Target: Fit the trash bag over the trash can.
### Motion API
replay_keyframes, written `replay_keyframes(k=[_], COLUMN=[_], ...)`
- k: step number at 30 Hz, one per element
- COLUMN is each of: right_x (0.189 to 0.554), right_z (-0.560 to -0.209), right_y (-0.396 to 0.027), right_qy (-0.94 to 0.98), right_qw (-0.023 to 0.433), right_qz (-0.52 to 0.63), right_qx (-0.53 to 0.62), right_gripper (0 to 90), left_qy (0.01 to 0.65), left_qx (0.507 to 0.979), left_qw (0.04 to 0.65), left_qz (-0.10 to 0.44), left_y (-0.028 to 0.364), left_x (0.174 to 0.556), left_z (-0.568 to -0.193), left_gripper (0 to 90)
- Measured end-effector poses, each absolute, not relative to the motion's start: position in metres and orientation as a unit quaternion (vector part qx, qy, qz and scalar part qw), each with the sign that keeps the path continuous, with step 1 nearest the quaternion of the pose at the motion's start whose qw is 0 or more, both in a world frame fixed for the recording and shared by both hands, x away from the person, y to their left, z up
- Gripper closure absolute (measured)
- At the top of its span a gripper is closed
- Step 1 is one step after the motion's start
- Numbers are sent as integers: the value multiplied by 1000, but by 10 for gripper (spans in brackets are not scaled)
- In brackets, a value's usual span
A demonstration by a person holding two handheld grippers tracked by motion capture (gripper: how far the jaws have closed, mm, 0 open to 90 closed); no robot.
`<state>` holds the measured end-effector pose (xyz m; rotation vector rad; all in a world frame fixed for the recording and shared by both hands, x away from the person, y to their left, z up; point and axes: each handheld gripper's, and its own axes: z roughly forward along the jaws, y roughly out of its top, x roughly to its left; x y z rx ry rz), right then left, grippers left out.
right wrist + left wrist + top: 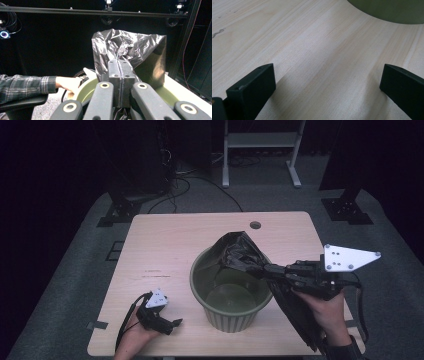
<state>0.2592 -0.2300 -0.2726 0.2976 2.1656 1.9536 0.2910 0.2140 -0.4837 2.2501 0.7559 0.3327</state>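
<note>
Right gripper level over bin, jaws clamping bag.

Lower left of the high view: your left gripper lies low, jaws spread wide, your left hand beneath it. At right, your right gripper reaches toward frame centre, jaws pressed together, right hand gripping from below.

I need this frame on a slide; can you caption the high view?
Right gripper, shut on a black trash bag, holds it over a green bin on the table.
</note>
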Motion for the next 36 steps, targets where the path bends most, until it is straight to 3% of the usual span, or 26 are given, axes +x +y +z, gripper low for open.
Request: replay_keyframes(k=[21,36], right_x=[238,301], right_z=[-277,-294], right_y=[-261,-212], right_qy=[736,767], right_qw=[117,96], right_qz=[656,619], right_qx=[120,142], right_gripper=[897,896], left_qy=[297,295], left_qx=[874,874], left_qw=[364,363], left_qz=[130,129], left_y=[213,213], left_x=[292,292], left_z=[-484,-483], left_gripper=[0,0])
